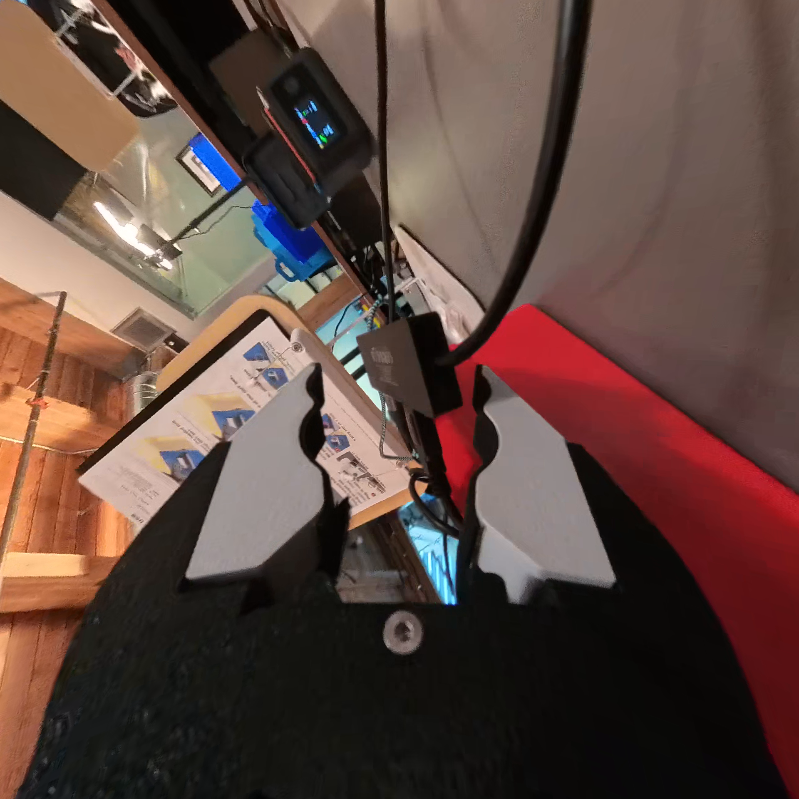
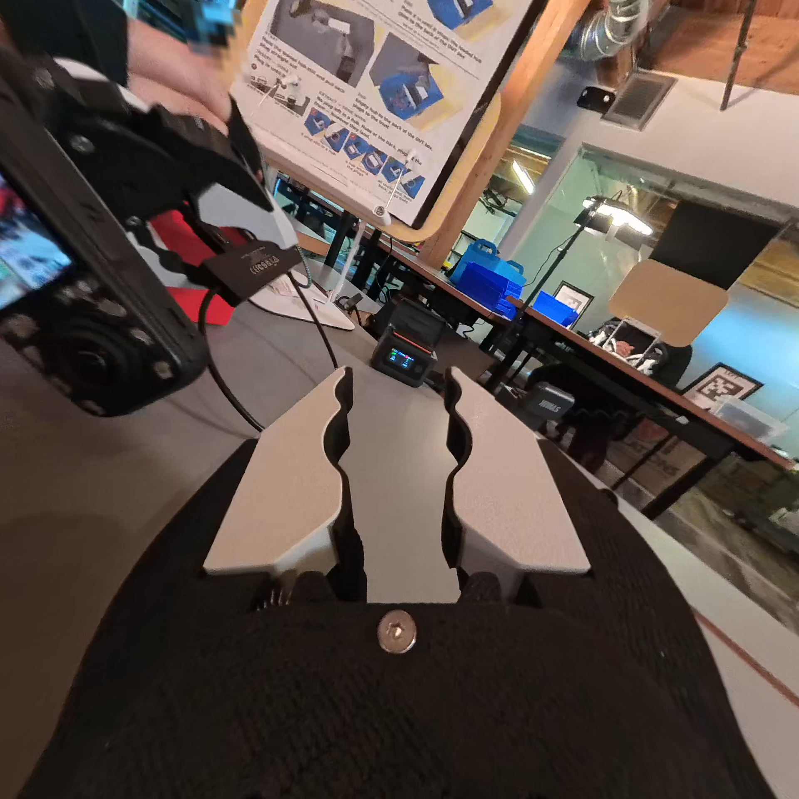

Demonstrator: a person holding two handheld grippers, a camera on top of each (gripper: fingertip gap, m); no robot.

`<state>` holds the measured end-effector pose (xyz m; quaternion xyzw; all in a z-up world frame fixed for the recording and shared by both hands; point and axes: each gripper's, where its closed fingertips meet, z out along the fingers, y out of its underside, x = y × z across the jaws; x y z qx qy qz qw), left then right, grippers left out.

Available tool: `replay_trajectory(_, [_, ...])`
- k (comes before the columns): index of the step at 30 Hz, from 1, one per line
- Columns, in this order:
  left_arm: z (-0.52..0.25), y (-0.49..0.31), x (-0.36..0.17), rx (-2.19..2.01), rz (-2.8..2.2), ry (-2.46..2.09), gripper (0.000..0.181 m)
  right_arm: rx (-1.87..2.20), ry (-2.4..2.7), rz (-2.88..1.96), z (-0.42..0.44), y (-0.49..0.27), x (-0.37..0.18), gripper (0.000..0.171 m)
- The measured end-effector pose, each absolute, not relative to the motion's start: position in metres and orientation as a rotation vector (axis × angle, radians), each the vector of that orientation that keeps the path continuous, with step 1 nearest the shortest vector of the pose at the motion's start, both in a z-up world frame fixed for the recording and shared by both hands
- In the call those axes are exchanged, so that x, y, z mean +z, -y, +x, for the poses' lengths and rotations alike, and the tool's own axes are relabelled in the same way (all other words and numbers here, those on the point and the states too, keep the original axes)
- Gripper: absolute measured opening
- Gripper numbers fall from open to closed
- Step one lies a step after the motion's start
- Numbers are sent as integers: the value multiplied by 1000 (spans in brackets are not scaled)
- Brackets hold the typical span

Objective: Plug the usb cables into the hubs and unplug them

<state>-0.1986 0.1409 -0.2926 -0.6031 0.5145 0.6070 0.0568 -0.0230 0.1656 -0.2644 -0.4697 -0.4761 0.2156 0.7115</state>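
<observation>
Dangling near the centre of the left wrist view, the hub [image 1: 406, 367] hangs between the left gripper [image 1: 397, 389] fingertips; whether those jaws pinch the hub or just the cords under it, I cannot tell, the hub looks beyond the tips and the gap reads fairly wide; in the right wrist view the same hub [image 2: 253, 266] sits at upper left, by that gripper's tip, lifted off the bench [image 2: 108, 475]. A thick black cable [image 1: 557, 173] runs off the hub in a long loop; a thin cord [image 1: 382, 173] climbs past it. The right gripper [image 2: 397, 380] hovers low at centre, jaws parted moderately, nothing between them.

Risk from here, as I read it: if the hold on the hub is slack, a push from a plug would swing or twist it, and the plug would miss its port; the looped cable could also snag a fingertip; blur hints at quick motion, which would worsen aim.

Grey bench, smooth; a red mat [image 1: 605, 432] lies at right of the left view; a small black device with a lit screen [image 2: 404, 356] stands mid-frame; an instruction board [image 2: 367, 108] leans at top; blue bins [image 2: 488, 272] on a far table; timber beams and ducting above.
</observation>
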Motion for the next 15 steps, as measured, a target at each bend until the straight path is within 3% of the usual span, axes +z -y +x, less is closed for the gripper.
replay_trajectory(1, [-203,-143,-290,1887,-1819,-1571,60,487,1052,-1052,-23,-167,-265,40])
replay_trajectory(4, [-202,-148,-287,1886,-1781,-1609,15,492,1048,-1054,-23,-168,-265,38])
replay_trajectory(10, [-180,-153,-220,1702,-1642,-1407,12,502,1032,-1052,-23,-168,-262,32])
replay_trajectory(15, [-186,-153,-93,1637,-1535,-1210,11,528,1008,-1085,-22,-174,-263,30])
